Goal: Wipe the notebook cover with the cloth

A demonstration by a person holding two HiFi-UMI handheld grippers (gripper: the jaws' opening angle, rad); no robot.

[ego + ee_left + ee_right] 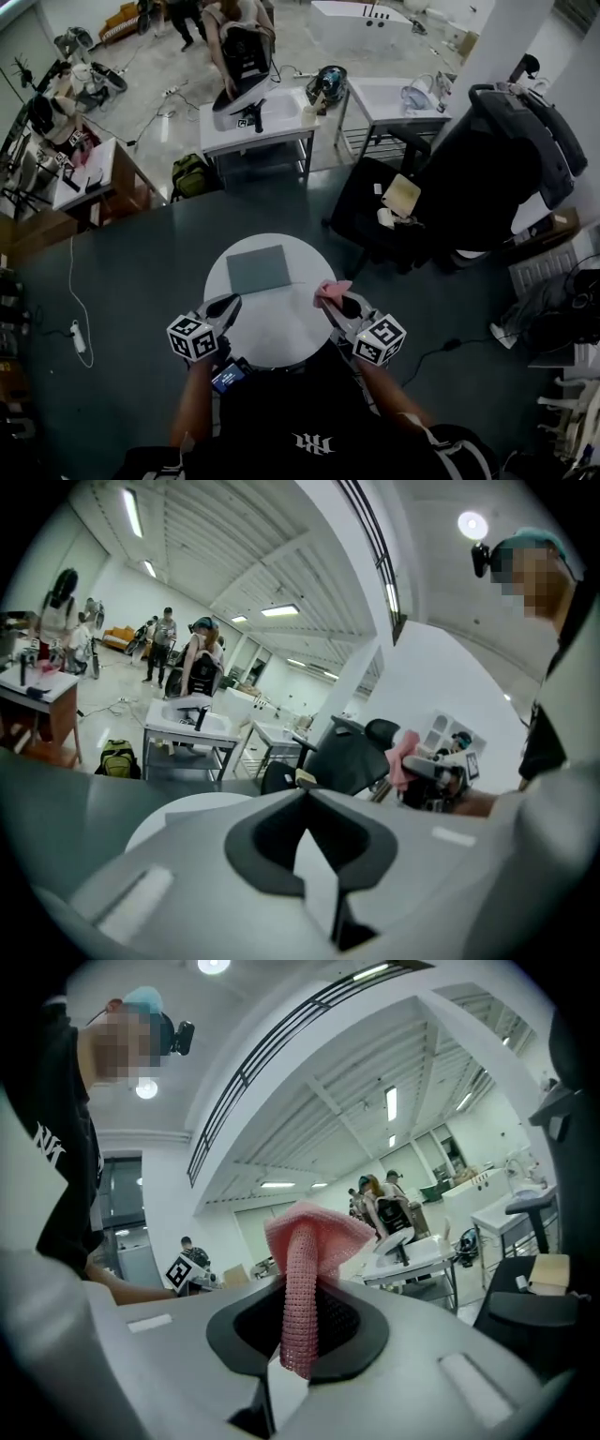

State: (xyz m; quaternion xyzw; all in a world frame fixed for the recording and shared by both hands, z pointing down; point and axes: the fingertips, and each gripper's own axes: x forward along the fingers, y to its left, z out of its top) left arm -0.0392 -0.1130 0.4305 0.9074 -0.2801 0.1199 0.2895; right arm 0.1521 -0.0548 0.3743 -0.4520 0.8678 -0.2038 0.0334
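Cloth gripped and clear of the cover, notebook waiting on the table.

The right gripper (339, 302) was clamped on the pink cloth (332, 290). The left gripper (223, 307) was closed on nothing. The grey notebook (259, 269) lay flat on the round white table (281, 323), beyond and between both grippers. Its long side ran crosswise, and it sat nearer the left gripper, to the left of the cloth.

A: Bare white top between the left gripper (232, 301) and the right gripper (340, 303). The round table (281, 325) lies open there.
B: Ahead of both, only the notebook (258, 269), lying flat, nothing upright round it.
A: Past the right gripper, off the table's edge, a black chair (367, 202) stands near.
B: Outside the left gripper, open grey floor (131, 281). And the cloth (333, 289) fills the right jaws.
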